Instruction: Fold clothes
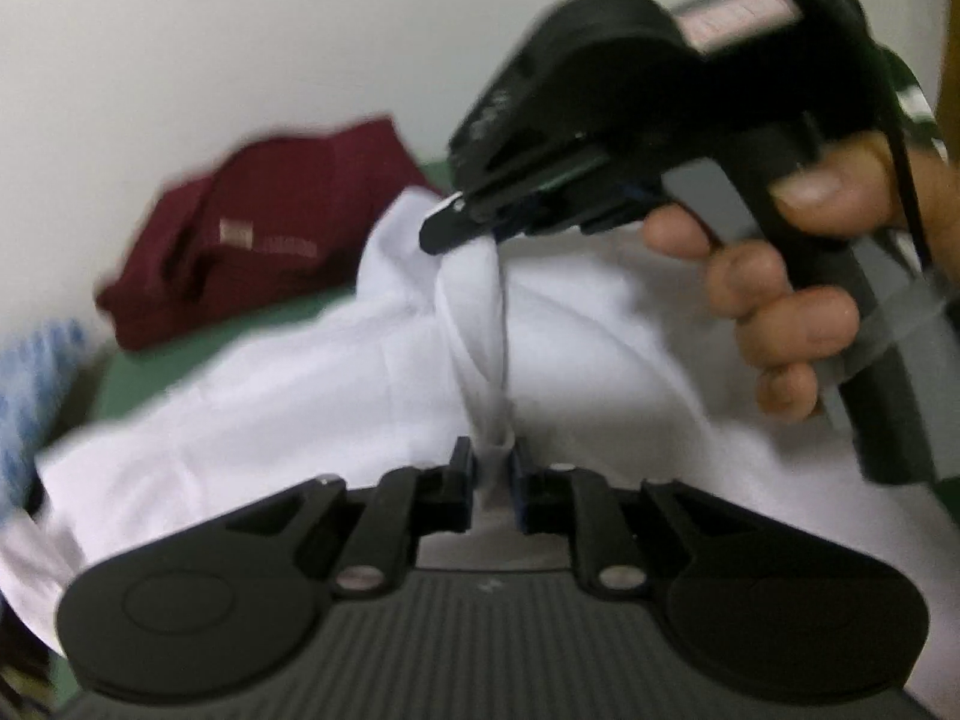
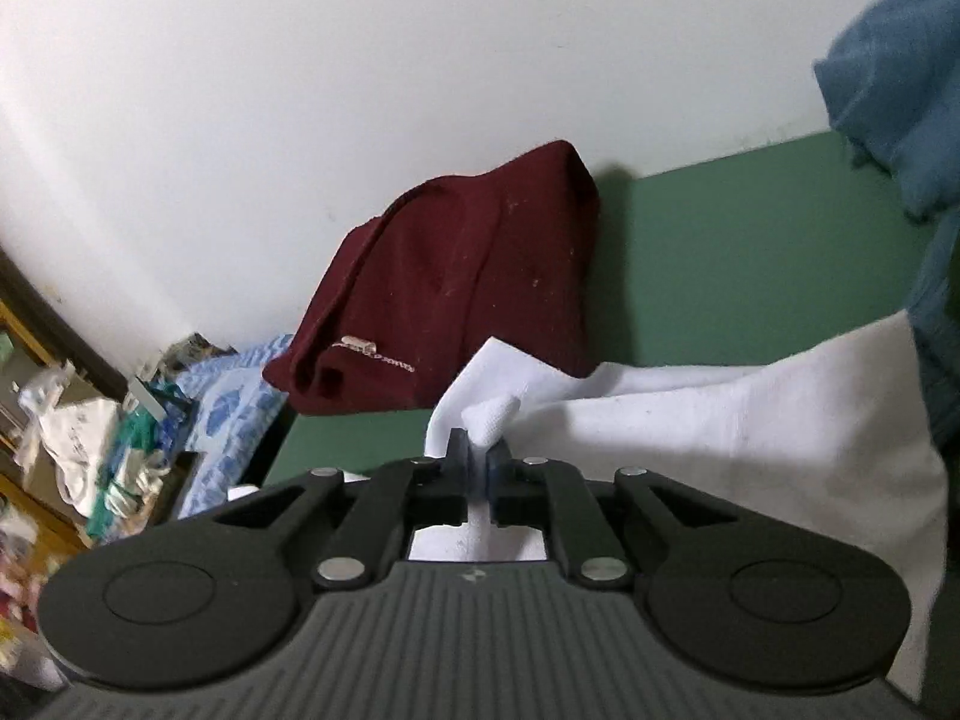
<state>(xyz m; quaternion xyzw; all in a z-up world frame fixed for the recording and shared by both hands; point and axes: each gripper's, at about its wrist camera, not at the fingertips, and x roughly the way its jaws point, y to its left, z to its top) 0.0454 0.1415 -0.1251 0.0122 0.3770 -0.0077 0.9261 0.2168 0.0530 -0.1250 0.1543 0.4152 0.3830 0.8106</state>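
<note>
Both grippers, left (image 1: 492, 468) and right (image 2: 478, 450), have fingers pinched tight on white cloth (image 1: 288, 396); maroon garment (image 2: 456, 300) lies at eleven o'clock.

Two claws: left claw (image 1: 492, 468), right claw (image 2: 478, 462). One white garment (image 2: 690, 438), one maroon garment (image 2: 456, 288), one blue garment (image 2: 900, 102), one patterned light-blue cloth (image 2: 231, 414); the blurred shelf clutter probably defies counting.

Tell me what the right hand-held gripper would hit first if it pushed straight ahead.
Probably the maroon garment lying against the wall, past the white cloth pinched in the right hand-held gripper. Depth is unclear.
</note>
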